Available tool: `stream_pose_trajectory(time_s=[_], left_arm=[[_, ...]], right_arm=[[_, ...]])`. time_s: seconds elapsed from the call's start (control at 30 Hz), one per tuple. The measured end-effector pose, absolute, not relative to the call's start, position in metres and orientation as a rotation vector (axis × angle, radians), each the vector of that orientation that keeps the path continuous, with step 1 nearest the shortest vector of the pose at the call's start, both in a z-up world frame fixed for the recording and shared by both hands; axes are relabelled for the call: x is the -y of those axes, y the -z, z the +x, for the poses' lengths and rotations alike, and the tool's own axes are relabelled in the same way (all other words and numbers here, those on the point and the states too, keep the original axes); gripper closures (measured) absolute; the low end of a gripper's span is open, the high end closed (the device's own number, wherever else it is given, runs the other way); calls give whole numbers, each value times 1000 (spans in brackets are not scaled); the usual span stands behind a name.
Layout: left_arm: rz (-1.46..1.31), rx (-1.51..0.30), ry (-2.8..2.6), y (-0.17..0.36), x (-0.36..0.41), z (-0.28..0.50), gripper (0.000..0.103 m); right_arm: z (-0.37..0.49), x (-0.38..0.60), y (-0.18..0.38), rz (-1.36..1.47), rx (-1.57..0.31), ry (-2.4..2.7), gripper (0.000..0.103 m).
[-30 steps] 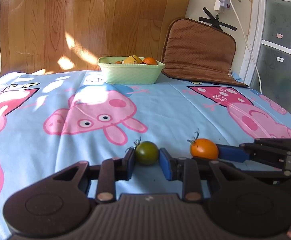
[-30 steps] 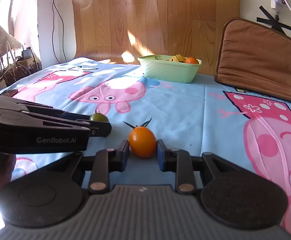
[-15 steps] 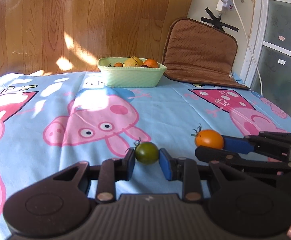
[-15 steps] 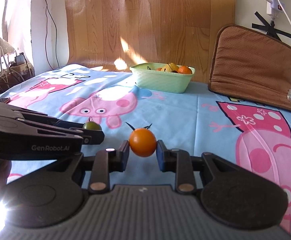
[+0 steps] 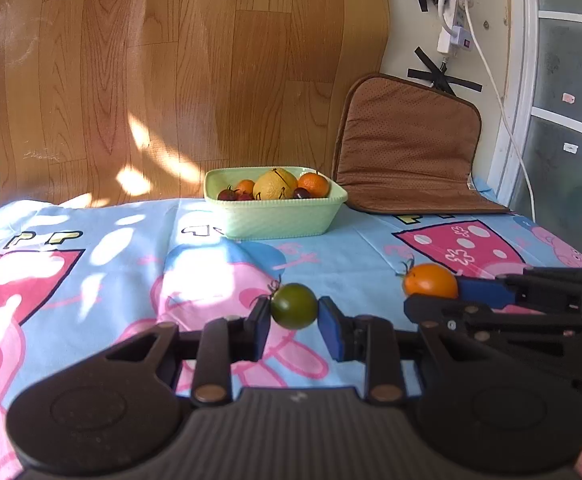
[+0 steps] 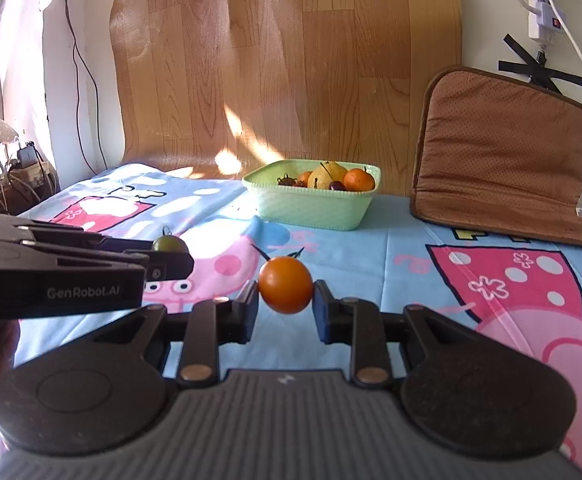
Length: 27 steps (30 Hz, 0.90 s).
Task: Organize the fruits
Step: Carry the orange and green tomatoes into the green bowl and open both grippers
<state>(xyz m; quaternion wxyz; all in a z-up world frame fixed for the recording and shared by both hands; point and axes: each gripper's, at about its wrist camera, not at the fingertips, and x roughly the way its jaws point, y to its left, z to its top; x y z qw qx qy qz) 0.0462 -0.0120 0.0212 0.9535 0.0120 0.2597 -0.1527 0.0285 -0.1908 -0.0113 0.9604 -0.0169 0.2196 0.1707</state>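
A green tomato point(image 5: 294, 306) is held between the blue pads of the left gripper point(image 5: 294, 312), closed to the width of the fruit and no further. The tomato is carried clear of the cartoon-printed cloth point(image 5: 91, 280), which covers what is taken to be a tabletop; its stalk points toward 10 o'clock.

At 12 o'clock from both grippers, well apart from them, a pale green basket point(image 5: 279, 220) stands at the far edge of the cloth. A yellow pear point(image 5: 275, 185), oranges point(image 5: 314, 184) and dark cherries point(image 5: 227, 194) are already contained in it. A brown cushion point(image 5: 407, 148) leans against the wall at 1 o'clock, just beside the basket.

An orange tomato point(image 6: 285, 285) is clamped across its middle by the right gripper point(image 6: 285, 300), likewise shut only to the fruit's width, and is also held off the cloth.

Both tomatoes are judged to be light, smooth-skinned and easily bruised. Hold should be taken across the widest part, as at present, with the stalk left free; pad pressure should be kept low, since the thin skin may split and the round surface may slip out under a hard squeeze. Release is best made low inside the basket, onto a bare spot, so that the fruit is not dropped on the cherries.
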Motion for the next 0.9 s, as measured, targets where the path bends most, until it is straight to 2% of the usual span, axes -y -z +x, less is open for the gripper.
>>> stream_pose_trajectory(time_s=[0.4, 0.9], left_arm=[[55, -465, 285, -45, 10, 89, 76], [70, -463, 303, -97, 4, 197, 76]], right_arm=[[72, 199, -42, -10, -391, -374, 71], [181, 211, -81, -29, -492, -433, 71]])
